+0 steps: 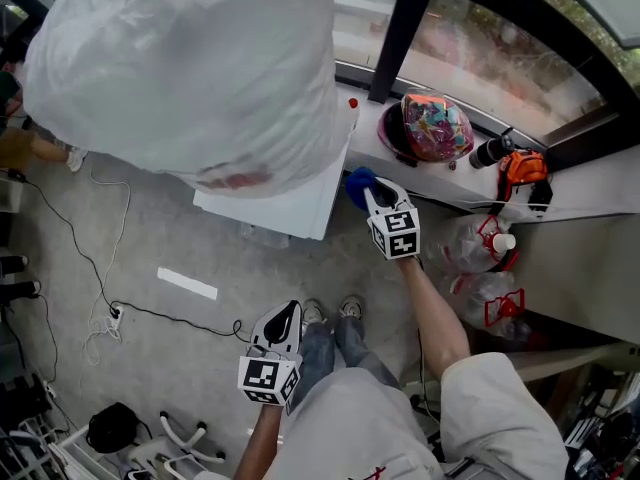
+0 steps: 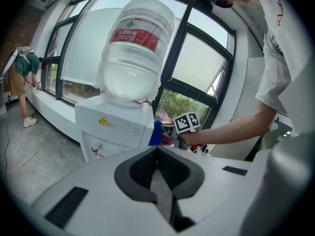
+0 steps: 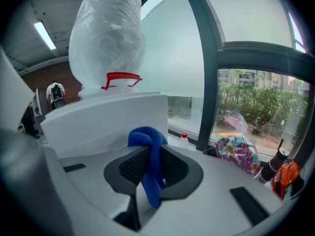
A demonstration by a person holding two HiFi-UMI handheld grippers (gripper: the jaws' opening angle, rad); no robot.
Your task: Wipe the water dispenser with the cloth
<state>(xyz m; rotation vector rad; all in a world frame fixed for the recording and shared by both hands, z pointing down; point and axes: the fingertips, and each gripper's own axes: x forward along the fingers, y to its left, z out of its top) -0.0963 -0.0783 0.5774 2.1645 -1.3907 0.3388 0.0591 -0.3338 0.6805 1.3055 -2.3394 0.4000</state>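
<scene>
Right gripper (image 3: 147, 163) is clamped on the blue cloth (image 3: 147, 140) - the cloth is bunched up over the top of the jaws with a tail hanging down between them. In the head view that gripper (image 1: 370, 196) has the cloth (image 1: 358, 180) right up against the side wall of the white water dispenser (image 1: 300, 193), near its top edge, and it looks like it's touching.

Left gripper (image 2: 157, 168) has its jaws together with nothing in them. It's held low by the person's legs (image 1: 285, 313), well apart from the dispenser but pointing at it.

As for containers - the big bottle (image 2: 138, 48) sits upside down on the dispenser, red label on it, wrapped in crinkly clear plastic. Can't tell how full it is. A small bottle with a red cap (image 3: 183, 139) stands on the window ledge (image 1: 600, 183) just behind the dispenser, contents not readable. Further along the ledge there's a colourful patterned helmet (image 1: 437, 126). A couple of clear plastic bags (image 1: 480, 243) sit below the ledge; what's inside is too jumbled to make out.
</scene>
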